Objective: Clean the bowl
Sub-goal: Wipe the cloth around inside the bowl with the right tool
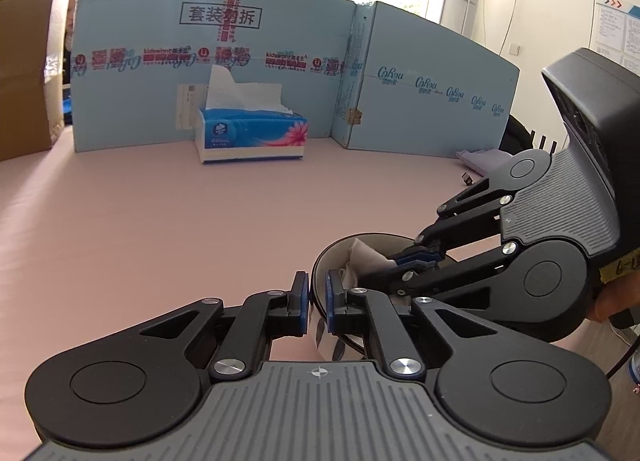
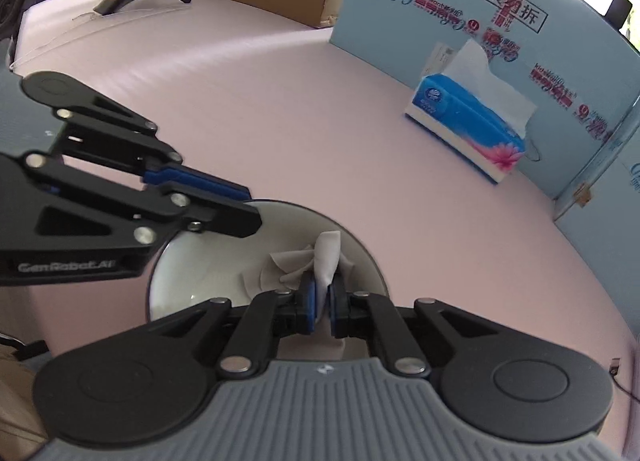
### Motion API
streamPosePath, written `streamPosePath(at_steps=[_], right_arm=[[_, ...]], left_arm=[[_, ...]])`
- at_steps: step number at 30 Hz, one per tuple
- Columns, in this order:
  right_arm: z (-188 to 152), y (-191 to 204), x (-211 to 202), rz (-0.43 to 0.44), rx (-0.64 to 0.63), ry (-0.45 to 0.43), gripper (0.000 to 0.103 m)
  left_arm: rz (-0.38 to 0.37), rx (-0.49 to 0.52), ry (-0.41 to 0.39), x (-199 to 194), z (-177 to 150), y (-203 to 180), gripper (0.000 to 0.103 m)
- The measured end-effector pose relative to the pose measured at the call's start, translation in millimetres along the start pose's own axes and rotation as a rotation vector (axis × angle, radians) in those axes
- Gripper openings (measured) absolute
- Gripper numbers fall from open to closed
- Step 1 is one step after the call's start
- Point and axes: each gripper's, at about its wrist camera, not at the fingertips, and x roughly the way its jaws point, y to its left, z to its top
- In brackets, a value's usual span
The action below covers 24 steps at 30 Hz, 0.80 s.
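A smooth pale pink tabletop (image 1: 160,221) fills the scene, backed by a folded light blue printed cardboard screen (image 1: 200,61) with bright windows behind. A blue floral tissue box (image 1: 252,135) stands before the screen. The white round bowl (image 2: 192,265) sits near the front; the left gripper (image 1: 318,301) is clamped on its rim, and the right gripper (image 2: 322,303) pinches a crumpled white tissue (image 2: 324,257) inside it.
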Motion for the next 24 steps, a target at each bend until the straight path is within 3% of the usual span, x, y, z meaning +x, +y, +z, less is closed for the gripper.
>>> streamPosePath(at_steps=[5,14,24], right_arm=[[4.6,4.7,4.1,0.029,-0.028,-0.003,0.006],[4.2,4.5,6.7,0.157,-0.042,0.013,0.011],[10.6,3.8,2.6,0.261,-0.097,0.095,0.011]], left_arm=[[-0.01,-0.009,0.002,1.1,0.0,3.8,0.012],[-0.017,-0.016,0.004,2.7,-0.2,5.9,0.012],[-0.029,-0.014,0.002,3.8,-0.2,7.6,0.013]])
